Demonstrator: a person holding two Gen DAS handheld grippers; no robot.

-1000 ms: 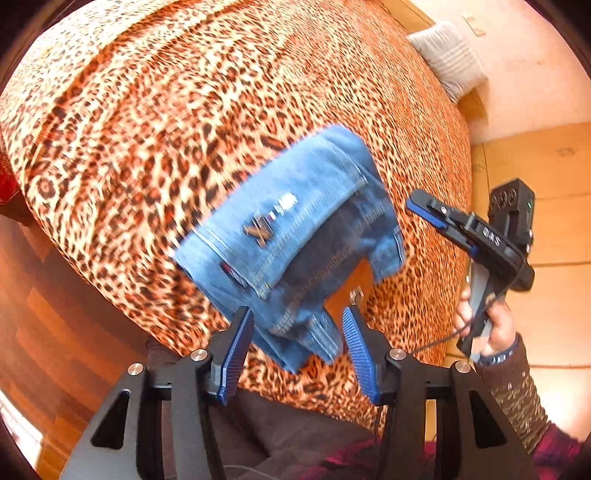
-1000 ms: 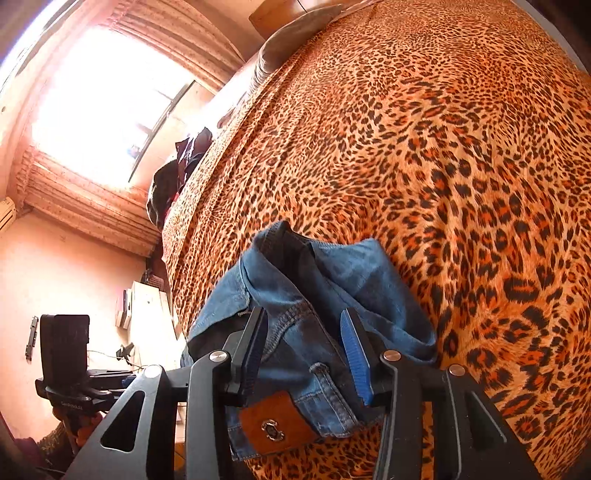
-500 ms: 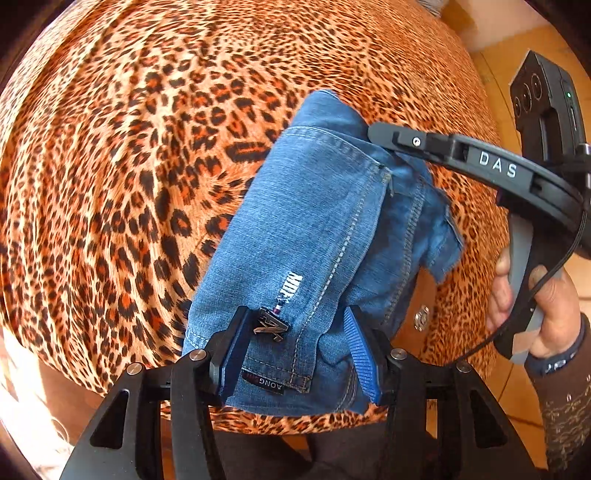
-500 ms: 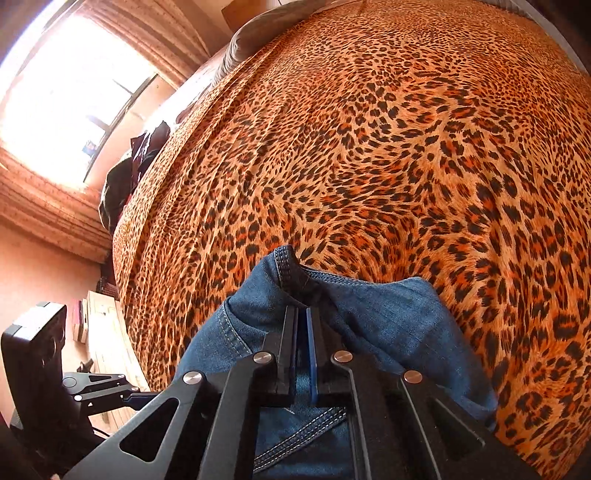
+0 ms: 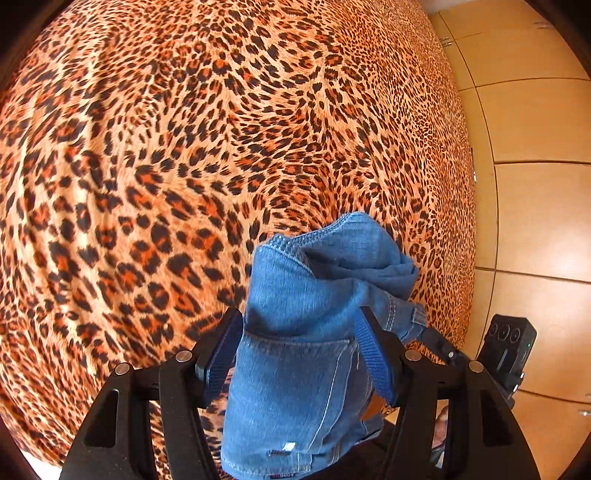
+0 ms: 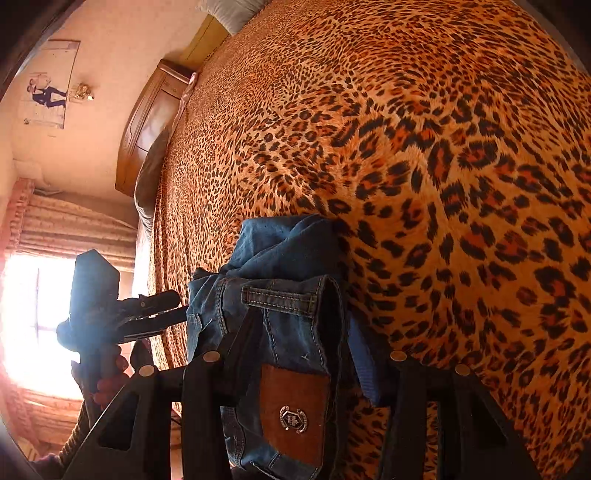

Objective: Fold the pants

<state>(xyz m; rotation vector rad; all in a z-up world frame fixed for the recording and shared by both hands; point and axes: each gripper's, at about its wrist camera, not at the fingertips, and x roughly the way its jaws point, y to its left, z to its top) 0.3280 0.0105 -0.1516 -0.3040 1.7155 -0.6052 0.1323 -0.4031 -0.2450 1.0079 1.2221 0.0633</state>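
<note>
The folded blue jeans (image 5: 306, 332) lie in a thick bundle near the edge of the leopard-print bed (image 5: 184, 166). My left gripper (image 5: 301, 354) is open, its blue pads on either side of the bundle. In the right wrist view the jeans (image 6: 284, 314) show a belt loop and a brown leather patch (image 6: 291, 413). My right gripper (image 6: 306, 354) is open with its jaws astride the bundle. The left gripper (image 6: 147, 314) also shows at the left of that view, and the right gripper's body (image 5: 506, 350) at the right of the left wrist view.
A wooden headboard (image 6: 147, 122) and a grey pillow (image 6: 229, 11) lie at the far end of the bed. A bright curtained window (image 6: 37, 314) is at left. Wooden cabinet doors (image 5: 535, 184) stand along the bed's right side.
My right gripper was shut on the jeans half a second ago and has opened. Both grippers have moved in low, with the bundle now between the jaws of each.
</note>
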